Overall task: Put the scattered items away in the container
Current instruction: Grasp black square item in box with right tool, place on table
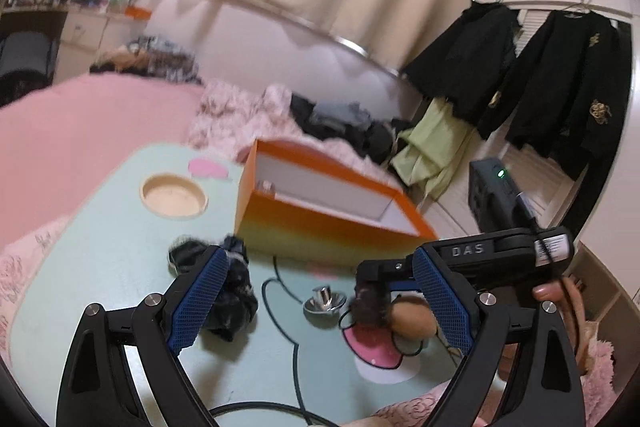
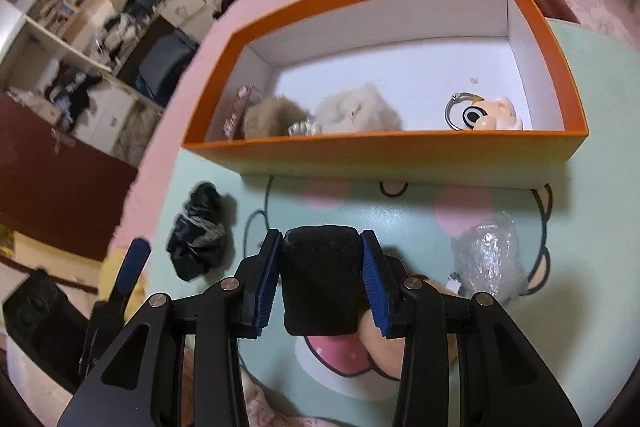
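Black soft pad [image 2: 320,279]: pinched between right gripper [image 2: 322,281] fingers, above tray centre, short of orange box [image 2: 384,151] near wall | left gripper [image 1: 320,301]: fingers spread, empty, beside black cloth bundle [image 1: 228,291] | risk: early release drops pad onto tray [image 2: 580,267]; low carry may clip box wall.

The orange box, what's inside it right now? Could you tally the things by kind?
Inside the orange box, as the right wrist view shows it:
Furry puffs: 2, one brown and one white
Cartoon figure charm on a metal ring: 1
Small pink packet: 1
Small silvery trinket: 1
Total: 5
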Available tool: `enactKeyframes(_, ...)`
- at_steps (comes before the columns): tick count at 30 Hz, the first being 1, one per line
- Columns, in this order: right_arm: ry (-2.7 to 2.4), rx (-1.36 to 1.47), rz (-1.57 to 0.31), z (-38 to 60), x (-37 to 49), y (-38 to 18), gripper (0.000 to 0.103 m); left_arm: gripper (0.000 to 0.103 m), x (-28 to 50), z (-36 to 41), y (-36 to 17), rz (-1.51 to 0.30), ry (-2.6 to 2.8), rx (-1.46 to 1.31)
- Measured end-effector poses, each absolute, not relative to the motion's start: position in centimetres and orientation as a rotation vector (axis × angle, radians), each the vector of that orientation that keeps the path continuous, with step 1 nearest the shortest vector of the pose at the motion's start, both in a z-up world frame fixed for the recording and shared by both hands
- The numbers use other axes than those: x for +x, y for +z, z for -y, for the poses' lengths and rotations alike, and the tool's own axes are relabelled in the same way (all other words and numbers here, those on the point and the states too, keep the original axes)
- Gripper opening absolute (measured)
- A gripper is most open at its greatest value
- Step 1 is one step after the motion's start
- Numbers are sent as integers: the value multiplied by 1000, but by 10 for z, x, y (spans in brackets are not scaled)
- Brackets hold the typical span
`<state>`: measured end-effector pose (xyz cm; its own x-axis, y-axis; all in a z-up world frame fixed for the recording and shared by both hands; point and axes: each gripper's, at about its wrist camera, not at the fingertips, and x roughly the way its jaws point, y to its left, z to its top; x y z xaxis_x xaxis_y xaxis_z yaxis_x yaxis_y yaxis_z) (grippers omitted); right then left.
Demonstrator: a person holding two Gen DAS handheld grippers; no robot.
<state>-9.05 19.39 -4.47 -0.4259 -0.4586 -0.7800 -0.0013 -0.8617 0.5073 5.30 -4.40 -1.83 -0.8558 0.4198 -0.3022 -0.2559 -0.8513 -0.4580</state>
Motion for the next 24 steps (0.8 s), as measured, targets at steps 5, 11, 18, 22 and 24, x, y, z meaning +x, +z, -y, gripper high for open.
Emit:
enactKeyframes(5, -2501, 1357, 680, -202, -68, -28, 41, 94, 45, 39, -10, 535, 2658, -612)
enactKeyframes(11, -2710, 1173, 597, -197, -18, -17, 41, 94, 12, 52, 29, 562, 2635, -681)
enactKeyframes(18, -2701, 1071, 596, -170, 16, -50, 41, 53, -99, 15, 47, 301, 2501, -1286)
enactKeyframes(22, -2683, 1075, 586, -170, 18, -52, 41, 34, -130, -6, 33, 203, 2478, -1464)
enactKeyframes(24, -2660, 1075, 661, -181, 19, -56, 41, 34, -137, -12, 26, 157, 2501, -1511)
